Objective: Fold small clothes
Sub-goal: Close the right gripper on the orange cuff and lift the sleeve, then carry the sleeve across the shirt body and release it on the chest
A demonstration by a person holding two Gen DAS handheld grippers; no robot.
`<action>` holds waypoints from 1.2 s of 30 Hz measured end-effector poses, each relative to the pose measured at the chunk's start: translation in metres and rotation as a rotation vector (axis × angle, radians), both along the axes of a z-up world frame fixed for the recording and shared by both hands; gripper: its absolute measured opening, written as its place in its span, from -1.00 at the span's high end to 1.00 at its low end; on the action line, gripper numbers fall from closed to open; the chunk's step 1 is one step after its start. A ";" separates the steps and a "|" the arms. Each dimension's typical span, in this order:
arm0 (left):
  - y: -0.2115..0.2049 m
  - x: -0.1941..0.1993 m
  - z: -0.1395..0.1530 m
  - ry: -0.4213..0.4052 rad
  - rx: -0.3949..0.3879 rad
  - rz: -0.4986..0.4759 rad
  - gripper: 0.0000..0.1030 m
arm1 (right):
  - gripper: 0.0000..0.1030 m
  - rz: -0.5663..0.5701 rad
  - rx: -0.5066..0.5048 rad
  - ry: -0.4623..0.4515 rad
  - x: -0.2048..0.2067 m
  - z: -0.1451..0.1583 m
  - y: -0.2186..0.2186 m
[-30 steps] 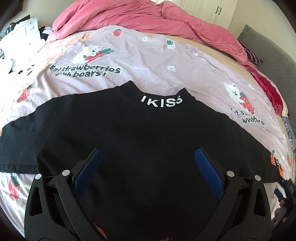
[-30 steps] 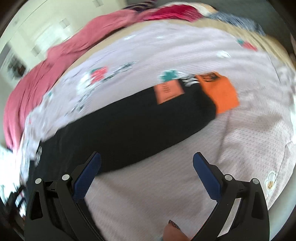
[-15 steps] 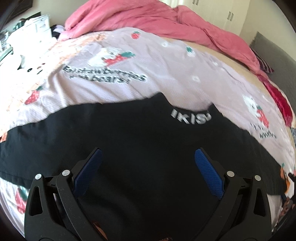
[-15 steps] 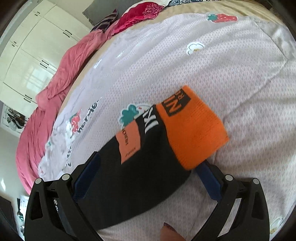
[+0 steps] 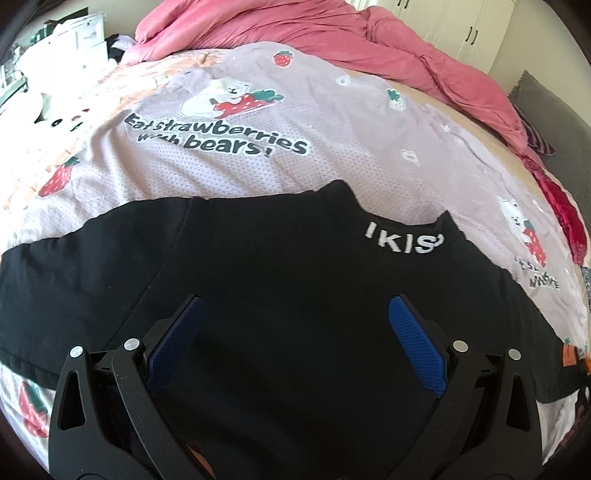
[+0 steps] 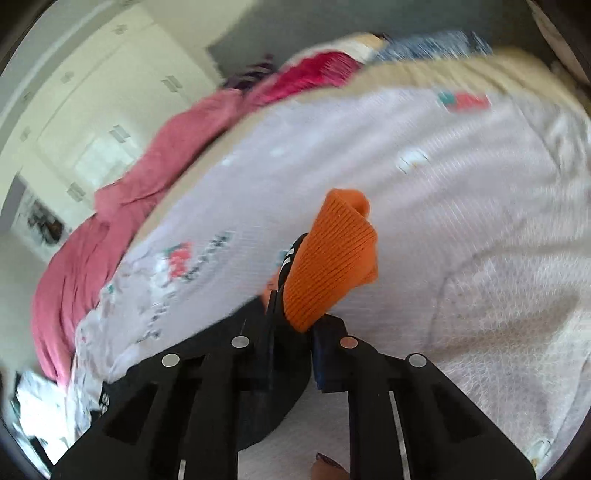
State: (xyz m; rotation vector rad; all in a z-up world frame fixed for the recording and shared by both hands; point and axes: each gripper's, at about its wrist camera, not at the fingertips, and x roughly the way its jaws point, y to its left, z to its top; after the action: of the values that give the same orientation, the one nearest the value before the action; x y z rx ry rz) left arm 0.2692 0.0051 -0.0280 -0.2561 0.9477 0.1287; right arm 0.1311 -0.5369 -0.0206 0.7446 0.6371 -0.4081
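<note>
**Sleeve cuff gripped on the bed**

The black shirt [image 5: 280, 295] lies flat on the bed [image 5: 332, 140], collar toward the pink quilt [image 5: 332, 33]. The left gripper [image 5: 295, 343] hovers over it, fingers spread and empty. The right gripper [image 6: 291, 332] has just clamped its fingers on the orange cuff [image 6: 332, 258].

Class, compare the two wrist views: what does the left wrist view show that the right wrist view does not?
Left wrist only: the black top spread flat, white lettering on its collar, and the open left gripper above it. Right wrist only: the right gripper, jaws just closed, pinching the orange cuff. Both: the printed bedsheet and pink duvet.
</note>
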 end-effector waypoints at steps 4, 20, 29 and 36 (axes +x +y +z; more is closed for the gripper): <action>0.008 -0.004 0.003 -0.012 -0.051 -0.002 -0.82 | 0.74 0.098 -0.080 -0.039 0.007 0.029 0.035; 0.059 -0.032 0.019 -0.058 -0.167 0.056 -0.82 | 0.75 0.351 -0.122 -0.149 0.033 0.090 0.170; 0.071 -0.033 0.012 -0.071 -0.384 0.014 -0.82 | 0.75 0.480 -0.094 -0.155 0.047 0.090 0.240; 0.067 -0.029 0.000 -0.033 -0.461 -0.013 -0.82 | 0.75 0.562 -0.101 -0.125 0.049 0.078 0.277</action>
State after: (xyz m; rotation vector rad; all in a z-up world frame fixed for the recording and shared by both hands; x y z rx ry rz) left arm 0.2398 0.0725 -0.0278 -0.6744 0.9384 -0.1092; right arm 0.1804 -0.2600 0.0578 0.4632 0.6714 0.1217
